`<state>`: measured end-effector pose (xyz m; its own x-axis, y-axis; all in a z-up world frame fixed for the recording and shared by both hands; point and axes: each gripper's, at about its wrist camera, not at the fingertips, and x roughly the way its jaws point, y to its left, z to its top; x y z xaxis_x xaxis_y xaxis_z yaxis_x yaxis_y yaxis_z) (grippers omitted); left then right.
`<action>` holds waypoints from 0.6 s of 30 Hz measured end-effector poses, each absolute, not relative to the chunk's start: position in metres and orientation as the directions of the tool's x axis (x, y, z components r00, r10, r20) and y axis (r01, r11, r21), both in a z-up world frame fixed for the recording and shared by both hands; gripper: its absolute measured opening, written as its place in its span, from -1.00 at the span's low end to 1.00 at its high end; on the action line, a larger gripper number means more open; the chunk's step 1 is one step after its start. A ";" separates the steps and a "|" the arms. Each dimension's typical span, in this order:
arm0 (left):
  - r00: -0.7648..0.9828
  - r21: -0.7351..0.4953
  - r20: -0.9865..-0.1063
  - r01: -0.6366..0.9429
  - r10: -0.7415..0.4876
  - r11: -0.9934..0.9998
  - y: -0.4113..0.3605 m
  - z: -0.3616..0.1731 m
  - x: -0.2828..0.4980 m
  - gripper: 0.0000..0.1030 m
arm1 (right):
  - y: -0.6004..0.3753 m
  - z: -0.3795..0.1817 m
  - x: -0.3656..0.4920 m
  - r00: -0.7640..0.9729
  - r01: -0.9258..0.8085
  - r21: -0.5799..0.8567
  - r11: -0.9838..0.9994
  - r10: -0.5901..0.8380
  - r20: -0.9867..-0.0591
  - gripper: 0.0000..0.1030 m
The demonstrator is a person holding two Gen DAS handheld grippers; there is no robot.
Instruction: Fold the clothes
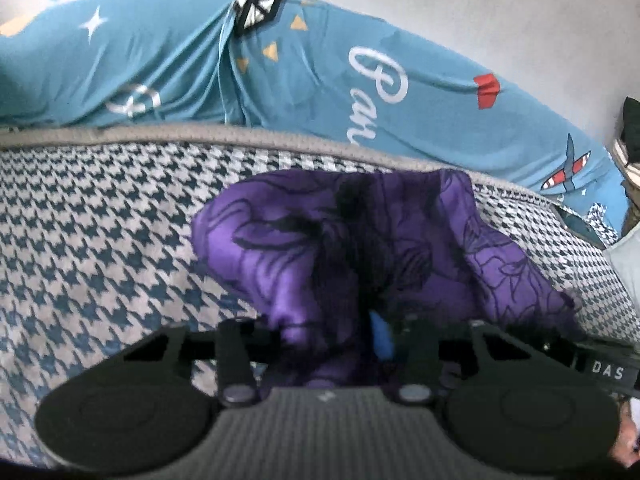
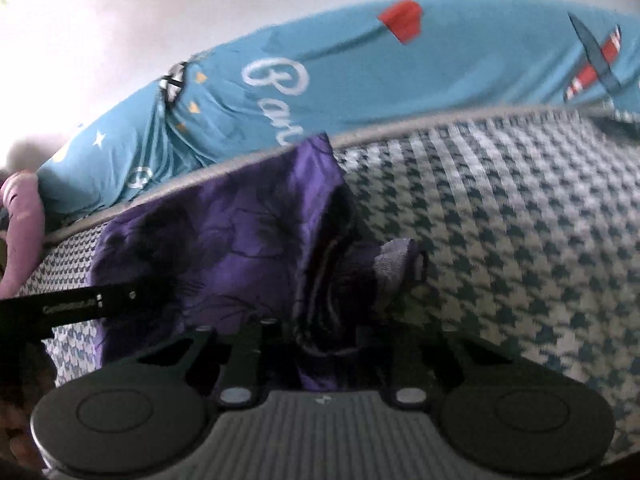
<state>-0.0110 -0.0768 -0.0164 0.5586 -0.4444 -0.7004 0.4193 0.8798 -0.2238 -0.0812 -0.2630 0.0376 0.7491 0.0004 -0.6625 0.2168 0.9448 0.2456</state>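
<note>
A purple garment [image 1: 360,240] with a dark flower print lies bunched on the houndstooth mat [image 1: 100,240]. Its near part is gathered up into my left gripper [image 1: 360,320], whose fingers are mostly buried in the cloth; only a blue pad [image 1: 382,338] shows. In the right wrist view the same purple garment [image 2: 224,248] rises in folds into my right gripper [image 2: 328,332], which is shut on it with the fingertips hidden by cloth. A paler lilac fold [image 2: 396,264] sticks out on the right. The two grippers are close side by side.
Behind the houndstooth mat [image 2: 500,220] runs a grey piped edge, then a blue printed sheet [image 1: 280,72] against a white wall. A pink object [image 2: 22,232] is at the far left, and dark items [image 1: 632,132] are at the far right.
</note>
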 end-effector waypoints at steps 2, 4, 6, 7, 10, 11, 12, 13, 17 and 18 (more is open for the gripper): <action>0.586 -0.195 -0.687 0.421 -0.429 0.886 -0.076 -0.009 -0.015 -0.35 | -0.256 0.045 -0.085 0.766 0.186 0.224 0.957 0.001 -0.642 -0.55; 0.618 -0.159 -0.674 0.414 -0.405 0.896 -0.074 -0.001 -0.019 -0.37 | -0.250 0.052 -0.089 0.785 0.157 0.226 0.962 0.017 -0.619 -0.55; 0.643 -0.135 -0.662 0.402 -0.384 0.906 -0.068 0.009 -0.023 -0.37 | -0.244 0.059 -0.092 0.800 0.130 0.231 0.964 0.036 -0.599 -0.56; 0.652 -0.130 -0.658 0.396 -0.378 0.909 -0.064 0.015 -0.024 -0.37 | -0.241 0.061 -0.093 0.805 0.119 0.236 0.964 0.046 -0.592 -0.56; 0.666 -0.119 -0.656 0.374 -0.356 0.920 -0.049 0.028 -0.026 -0.37 | -0.230 0.065 -0.092 0.811 0.086 0.247 0.965 0.076 -0.580 -0.56; 0.670 -0.112 -0.659 0.362 -0.342 0.925 -0.044 0.031 -0.027 -0.37 | -0.226 0.066 -0.091 0.810 0.075 0.253 0.965 0.089 -0.579 -0.56; 0.674 -0.106 -0.662 0.351 -0.330 0.930 -0.039 0.034 -0.028 -0.37 | -0.221 0.066 -0.090 0.809 0.064 0.258 0.964 0.101 -0.579 -0.56; 0.675 -0.103 -0.666 0.339 -0.318 0.935 -0.033 0.037 -0.028 -0.37 | -0.217 0.066 -0.089 0.808 0.054 0.264 0.963 0.113 -0.578 -0.56; 0.693 -0.078 -0.668 0.297 -0.271 0.952 -0.010 0.047 -0.031 -0.37 | -0.194 0.067 -0.088 0.808 -0.004 0.258 0.966 0.155 -0.568 -0.56; 0.699 -0.069 -0.666 0.289 -0.260 0.955 -0.005 0.048 -0.032 -0.37 | -0.189 0.067 -0.087 0.808 -0.015 0.259 0.966 0.164 -0.566 -0.56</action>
<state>-0.0323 -0.0052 0.0485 0.6989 -0.2600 -0.6662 0.2894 0.9547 -0.0690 -0.0870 -0.1886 0.0675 0.8075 0.1644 -0.5664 -0.0148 0.9657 0.2591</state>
